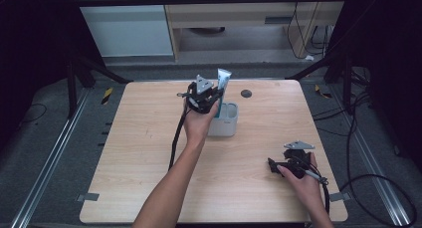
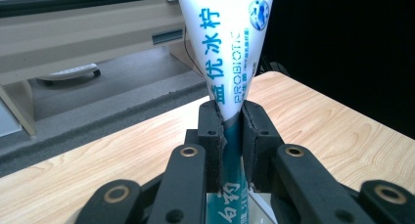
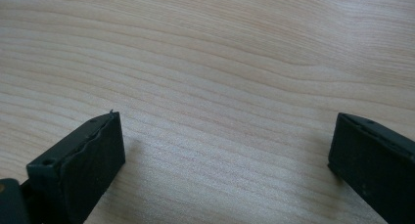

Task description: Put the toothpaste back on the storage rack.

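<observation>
Left gripper (image 2: 232, 136) fingers clamp toothpaste tube (image 2: 226, 53) over white holder (image 1: 223, 121) near worktop's far edge; tube may slip. Right gripper (image 3: 225, 160) spread, empty.

Overhead forward-down camera; gripper cameras close above shared table (image 1: 149, 153).

Light wood-grain tabletop (image 1: 149, 153) with rounded corners on grey carpeted floor (image 1: 45, 153); black metal frame struts (image 1: 74, 83) at sides; pale wooden cabinet (image 1: 239, 14) behind; black cables (image 1: 358, 138) trailing right; dim surroundings.
</observation>
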A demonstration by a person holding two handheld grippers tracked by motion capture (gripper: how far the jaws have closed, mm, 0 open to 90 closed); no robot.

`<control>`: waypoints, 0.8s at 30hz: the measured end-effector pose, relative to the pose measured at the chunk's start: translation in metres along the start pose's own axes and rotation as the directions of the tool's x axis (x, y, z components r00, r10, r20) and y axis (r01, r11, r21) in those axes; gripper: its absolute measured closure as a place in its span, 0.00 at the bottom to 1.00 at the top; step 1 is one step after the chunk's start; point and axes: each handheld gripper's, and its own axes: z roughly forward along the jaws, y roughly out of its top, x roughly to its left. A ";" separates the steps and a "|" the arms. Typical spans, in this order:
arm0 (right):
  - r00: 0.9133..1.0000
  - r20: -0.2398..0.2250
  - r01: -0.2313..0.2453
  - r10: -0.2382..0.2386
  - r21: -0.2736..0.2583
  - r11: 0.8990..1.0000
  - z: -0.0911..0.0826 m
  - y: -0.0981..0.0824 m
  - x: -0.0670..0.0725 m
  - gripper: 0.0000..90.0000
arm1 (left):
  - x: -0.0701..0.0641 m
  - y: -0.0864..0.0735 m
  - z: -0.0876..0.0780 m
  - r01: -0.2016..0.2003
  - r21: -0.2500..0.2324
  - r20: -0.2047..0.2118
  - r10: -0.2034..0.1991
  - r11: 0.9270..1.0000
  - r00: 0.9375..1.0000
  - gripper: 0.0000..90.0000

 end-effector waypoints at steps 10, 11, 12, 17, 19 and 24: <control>1.000 0.001 0.001 -0.001 0.001 1.000 0.000 0.000 0.000 0.01 | -0.001 -0.013 0.005 0.006 0.022 0.005 -0.006 1.000 1.000 0.88; 1.000 0.001 0.001 -0.001 0.001 1.000 0.000 0.000 0.000 0.01 | -0.001 -0.014 0.005 0.008 0.025 0.005 -0.008 1.000 1.000 0.88; 1.000 0.001 0.001 -0.001 0.000 1.000 0.000 0.000 0.000 0.01 | -0.001 -0.015 0.006 0.006 0.028 0.004 -0.006 1.000 1.000 0.88; 1.000 0.001 0.000 0.000 0.001 1.000 0.000 0.000 0.000 0.01 | 0.000 -0.020 0.006 0.010 0.035 0.002 -0.010 0.999 1.000 0.88; 1.000 0.001 0.000 0.000 0.001 1.000 0.000 0.000 0.000 0.01 | 0.000 -0.022 0.006 0.009 0.038 0.001 -0.009 0.999 1.000 0.88; 1.000 0.001 0.000 0.000 0.001 1.000 0.000 0.000 0.000 0.01 | 0.000 -0.025 0.006 0.006 0.045 -0.001 -0.006 0.999 1.000 0.88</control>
